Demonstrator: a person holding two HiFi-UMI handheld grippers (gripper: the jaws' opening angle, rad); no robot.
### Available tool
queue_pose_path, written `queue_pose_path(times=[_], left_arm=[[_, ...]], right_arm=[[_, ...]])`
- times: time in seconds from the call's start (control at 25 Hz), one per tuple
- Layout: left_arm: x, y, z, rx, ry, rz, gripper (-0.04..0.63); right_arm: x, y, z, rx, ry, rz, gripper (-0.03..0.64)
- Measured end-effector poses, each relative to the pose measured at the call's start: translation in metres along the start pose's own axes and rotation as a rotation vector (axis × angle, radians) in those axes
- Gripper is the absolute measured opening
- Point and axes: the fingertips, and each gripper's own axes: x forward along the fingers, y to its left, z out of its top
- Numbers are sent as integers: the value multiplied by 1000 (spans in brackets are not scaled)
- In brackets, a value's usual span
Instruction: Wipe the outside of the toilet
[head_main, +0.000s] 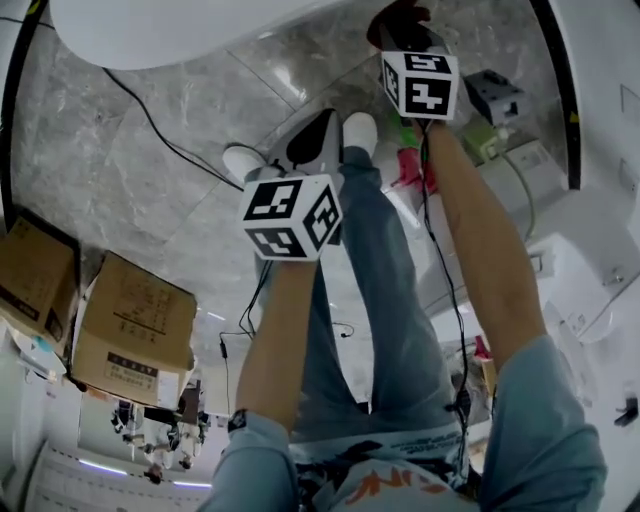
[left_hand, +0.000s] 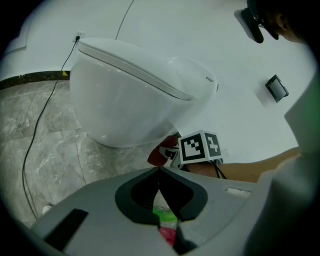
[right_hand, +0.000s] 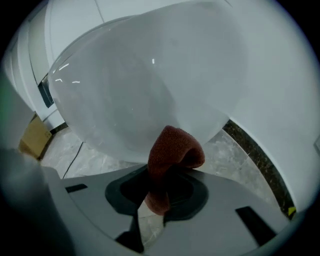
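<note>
One toilet (right_hand: 145, 85) is seen, its white bowl lying directly ahead of and above the right tool (right_hand: 156, 182). That tool is clamped on one red-brown cloth (right_hand: 172, 150), which is folded into a loop that projects past the jaw tips towards the bowl's lower curve. The cloth is shown just below the underside of the bowl. Whether it is touching the porcelain cannot be told.

In the left gripper view the bowl's long axis is seen running across the picture, from the wall end at the left to the rounded end at the right. The cloth is placed under the right-hand part.

The right tool is judged the nearer of the two and is the only one carrying a cloth. The left tool (left_hand: 159, 172) is held further back, with its jaws together at the tips and nothing gripped. The coming stroke is therefore judged to call for a short push up and forward, followed by travel along the curve.

On the floor (head_main: 120, 170), one black cable (head_main: 150, 120) and two cardboard boxes (head_main: 35, 275) (head_main: 135, 330) are counted, well apart from the toilet near the floor's left edge.
</note>
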Motion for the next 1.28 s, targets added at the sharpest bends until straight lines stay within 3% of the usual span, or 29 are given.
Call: queue_pose_path(times=[0.12, 0.28, 0.4, 0.8, 1.28], left_arm=[[8, 3, 0, -8, 2, 12, -6], [10, 10, 3, -22, -11, 23, -6], [9, 19, 4, -47, -25, 35, -6], [-5, 45, 7, -104, -84, 59, -6], [-38, 91, 11, -105, -122, 63, -6]], right_arm=[[17, -13, 8, -47, 11, -7, 75], [39, -25, 5, 13, 42, -11, 75], [48, -23, 6, -12, 47, -2, 75], [56, 20, 11, -140, 48, 27, 75], [52, 97, -3, -260, 85, 69, 75]])
